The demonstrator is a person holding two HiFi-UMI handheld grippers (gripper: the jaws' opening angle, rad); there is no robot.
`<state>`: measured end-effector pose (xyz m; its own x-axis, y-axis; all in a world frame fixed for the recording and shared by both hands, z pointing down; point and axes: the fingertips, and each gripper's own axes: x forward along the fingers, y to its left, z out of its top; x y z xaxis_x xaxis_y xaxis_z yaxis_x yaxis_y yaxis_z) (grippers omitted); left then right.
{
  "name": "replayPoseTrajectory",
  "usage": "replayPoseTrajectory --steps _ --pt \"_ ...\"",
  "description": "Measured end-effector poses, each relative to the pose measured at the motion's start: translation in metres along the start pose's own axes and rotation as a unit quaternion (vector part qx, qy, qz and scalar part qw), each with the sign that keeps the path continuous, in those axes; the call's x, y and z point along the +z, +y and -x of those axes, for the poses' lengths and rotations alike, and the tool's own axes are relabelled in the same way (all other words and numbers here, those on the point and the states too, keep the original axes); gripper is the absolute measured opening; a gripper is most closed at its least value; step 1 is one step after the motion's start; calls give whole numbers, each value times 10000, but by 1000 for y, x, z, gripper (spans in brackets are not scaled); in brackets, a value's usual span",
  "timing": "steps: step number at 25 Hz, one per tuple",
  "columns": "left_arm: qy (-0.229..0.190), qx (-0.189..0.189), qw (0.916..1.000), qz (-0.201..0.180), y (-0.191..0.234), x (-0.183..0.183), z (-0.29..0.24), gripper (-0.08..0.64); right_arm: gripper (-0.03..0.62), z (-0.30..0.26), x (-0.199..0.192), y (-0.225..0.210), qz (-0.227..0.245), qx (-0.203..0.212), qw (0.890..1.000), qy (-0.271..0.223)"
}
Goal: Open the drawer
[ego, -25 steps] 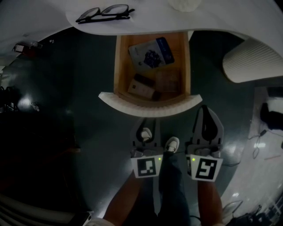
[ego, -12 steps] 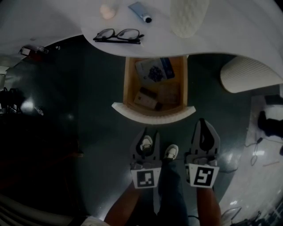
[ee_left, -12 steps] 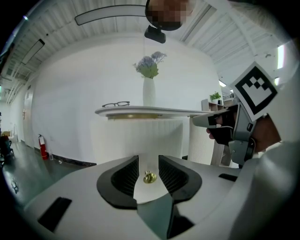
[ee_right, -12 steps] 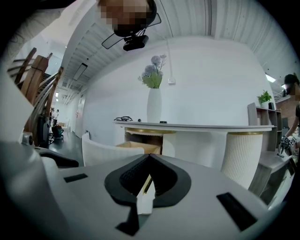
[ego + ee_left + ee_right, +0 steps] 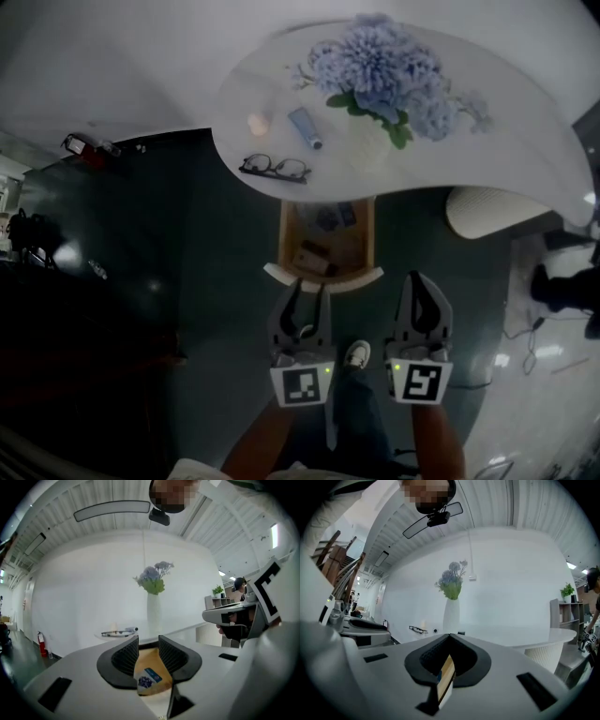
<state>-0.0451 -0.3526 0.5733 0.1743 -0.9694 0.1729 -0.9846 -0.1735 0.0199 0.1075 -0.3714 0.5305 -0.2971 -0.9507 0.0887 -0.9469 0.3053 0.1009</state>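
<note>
The wooden drawer (image 5: 285, 240) stands pulled out from under the white table (image 5: 487, 112), its curved white front (image 5: 367, 277) toward me. Inside lie a blue-and-white packet (image 5: 336, 217) and a dark box (image 5: 314, 255). My left gripper (image 5: 307, 289) hovers just before the drawer front, open and empty. In the left gripper view the left gripper (image 5: 148, 639) frames the drawer (image 5: 151, 657) and the packet (image 5: 149, 678). My right gripper (image 5: 418, 278) is beside the front's right end, shut on nothing. The right gripper (image 5: 449, 636) shows its tips together, with the drawer's side (image 5: 446, 674) below them.
On the table are a vase of blue flowers (image 5: 375, 75), glasses (image 5: 275, 168), a tube (image 5: 306, 127) and a small pale object (image 5: 259, 123). A white ribbed unit (image 5: 487, 211) stands right of the drawer. My shoe (image 5: 356, 353) is on the dark floor.
Both grippers have risen together. The head view has drawn up and back, so the whole tabletop with the flowers now shows. The drawer stays pulled out.
</note>
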Motion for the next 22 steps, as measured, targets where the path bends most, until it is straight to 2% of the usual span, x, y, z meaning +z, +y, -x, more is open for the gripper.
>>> replayPoseTrajectory --steps 2,5,7,9,11,12,15,18,22 --pt "-216 -19 9997 -99 0 36 -4 120 5 -2 31 -5 18 -25 9998 -173" --pt "-398 -160 9972 -606 -1 89 -4 120 5 -2 73 -10 -17 -72 9994 -328" --pt "-585 -116 9972 -453 1 122 -3 120 5 -3 101 -13 -18 -86 9990 -429" --pt "-764 -138 9955 -551 4 156 -4 120 5 -4 131 -15 10 -101 9984 -560" --pt "-901 -118 9954 -293 8 185 -4 120 5 -2 158 -15 60 -97 9979 -645" --pt "-962 -127 9949 -278 10 198 -4 120 5 -2 170 -15 82 -99 9976 -674" --pt "-1189 -290 9887 -866 13 240 -5 120 5 1 204 -18 98 -165 9968 -782" --pt "-1342 -405 9876 -707 13 271 -3 120 5 2 230 -21 152 -243 9961 -832" --pt "-1523 -552 9854 -531 9 291 3 120 5 3 250 -18 190 -241 9956 -883"
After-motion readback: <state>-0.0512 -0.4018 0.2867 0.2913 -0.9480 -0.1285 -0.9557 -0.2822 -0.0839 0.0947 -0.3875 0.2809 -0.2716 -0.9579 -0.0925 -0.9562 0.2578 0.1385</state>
